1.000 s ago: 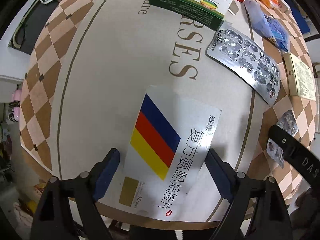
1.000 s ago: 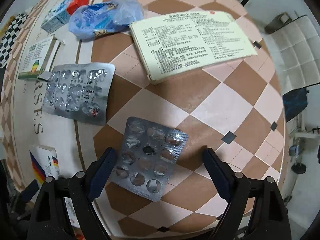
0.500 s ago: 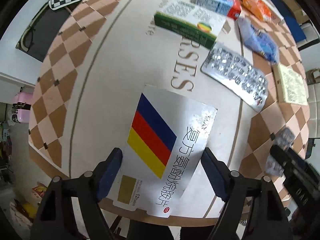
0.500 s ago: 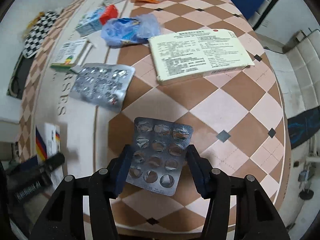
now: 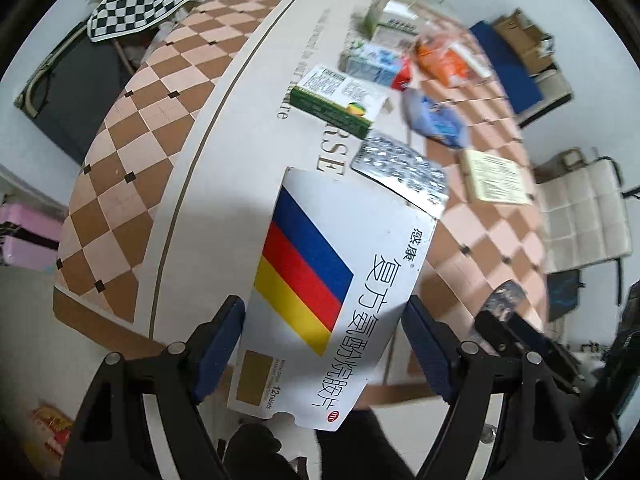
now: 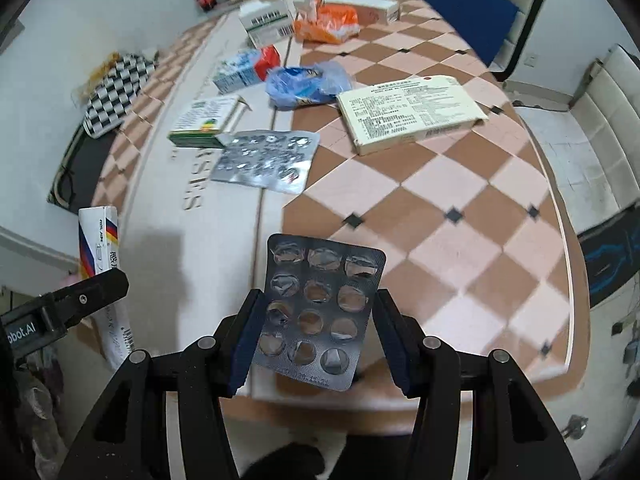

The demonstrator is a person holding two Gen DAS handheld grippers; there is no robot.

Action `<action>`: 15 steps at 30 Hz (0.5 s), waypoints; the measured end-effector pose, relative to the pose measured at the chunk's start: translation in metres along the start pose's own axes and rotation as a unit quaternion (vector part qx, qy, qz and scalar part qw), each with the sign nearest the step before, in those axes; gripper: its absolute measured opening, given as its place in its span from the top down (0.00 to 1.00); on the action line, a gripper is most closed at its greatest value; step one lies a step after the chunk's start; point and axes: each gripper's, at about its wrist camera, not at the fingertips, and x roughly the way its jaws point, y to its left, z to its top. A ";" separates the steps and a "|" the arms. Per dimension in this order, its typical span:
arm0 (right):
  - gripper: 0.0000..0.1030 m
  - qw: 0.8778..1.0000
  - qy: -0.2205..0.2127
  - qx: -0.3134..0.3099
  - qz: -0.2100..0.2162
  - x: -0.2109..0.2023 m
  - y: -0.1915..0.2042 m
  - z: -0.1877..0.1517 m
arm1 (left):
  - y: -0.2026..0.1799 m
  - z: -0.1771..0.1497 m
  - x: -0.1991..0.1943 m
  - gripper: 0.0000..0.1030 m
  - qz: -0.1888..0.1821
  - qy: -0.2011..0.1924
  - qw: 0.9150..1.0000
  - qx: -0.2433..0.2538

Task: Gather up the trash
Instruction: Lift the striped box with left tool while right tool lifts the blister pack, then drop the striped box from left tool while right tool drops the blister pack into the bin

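My left gripper (image 5: 324,344) is shut on a white medicine box (image 5: 328,292) with blue, red and yellow stripes, held above the table's near edge. The box also shows in the right wrist view (image 6: 98,236). My right gripper (image 6: 316,336) is shut on a small empty blister pack (image 6: 320,308), lifted above the table. The right gripper and its pack show at the lower right of the left wrist view (image 5: 504,300).
On the checkered table (image 6: 460,216) lie a large silver blister sheet (image 6: 268,160), a green-and-white box (image 6: 204,120), a cream box (image 6: 408,112), a blue plastic wrapper (image 6: 308,84), a blue-red carton (image 6: 244,68) and an orange bag (image 6: 326,24). A white chair (image 6: 600,128) stands right.
Both grippers rose and pulled back from the table. The right gripper closed on the small blister pack and lifted it; the left lifted the striped box.
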 end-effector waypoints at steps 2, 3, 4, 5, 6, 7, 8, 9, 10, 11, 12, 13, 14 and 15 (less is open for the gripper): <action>0.45 1.000 -0.017 0.014 0.006 -0.021 0.003 -0.026 | 0.014 -0.020 -0.015 0.24 -0.030 -0.003 1.000 0.003; 0.45 0.999 -0.023 0.023 0.010 -0.031 0.006 -0.043 | 0.022 -0.030 -0.022 0.24 -0.041 -0.003 0.999 0.003; 0.45 0.999 -0.025 0.028 0.012 -0.032 0.010 -0.053 | 0.029 -0.038 -0.022 0.24 -0.048 0.001 0.999 0.003; 0.45 0.999 -0.028 0.038 0.014 -0.039 0.013 -0.073 | 0.039 -0.047 -0.022 0.24 -0.059 0.008 0.998 0.000; 0.45 0.998 -0.027 0.047 0.017 -0.041 0.016 -0.088 | 0.049 -0.058 -0.023 0.24 -0.069 0.016 0.998 -0.006; 0.45 0.998 -0.023 0.057 0.022 -0.041 0.019 -0.105 | 0.060 -0.072 -0.022 0.24 -0.074 0.026 0.997 -0.013; 0.45 0.997 -0.017 0.066 0.025 -0.041 0.022 -0.126 | 0.072 -0.087 -0.018 0.24 -0.079 0.040 0.996 -0.021; 0.45 0.997 -0.008 0.074 0.028 -0.039 0.023 -0.144 | 0.080 -0.096 -0.013 0.24 -0.083 0.050 0.995 -0.026; 0.45 0.996 0.006 0.082 0.031 -0.032 0.025 -0.165 | 0.089 -0.109 -0.004 0.24 -0.084 0.062 0.994 -0.031; 0.45 0.996 0.015 0.085 0.031 -0.025 0.026 -0.178 | 0.097 -0.121 0.009 0.24 -0.084 0.076 0.993 -0.034; 0.45 0.995 0.027 0.086 0.030 -0.014 0.027 -0.195 | 0.103 -0.131 0.024 0.24 -0.083 0.092 0.992 -0.037; 0.45 0.995 0.038 0.086 0.025 0.000 0.027 -0.209 | 0.111 -0.142 0.044 0.24 -0.083 0.109 0.990 -0.043; 0.45 0.995 0.048 0.089 0.023 0.013 0.025 -0.219 | 0.116 -0.151 0.063 0.24 -0.083 0.119 0.988 -0.047; 0.45 0.993 0.059 0.096 0.025 0.033 0.022 -0.231 | 0.121 -0.158 0.080 0.24 -0.079 0.127 0.988 -0.048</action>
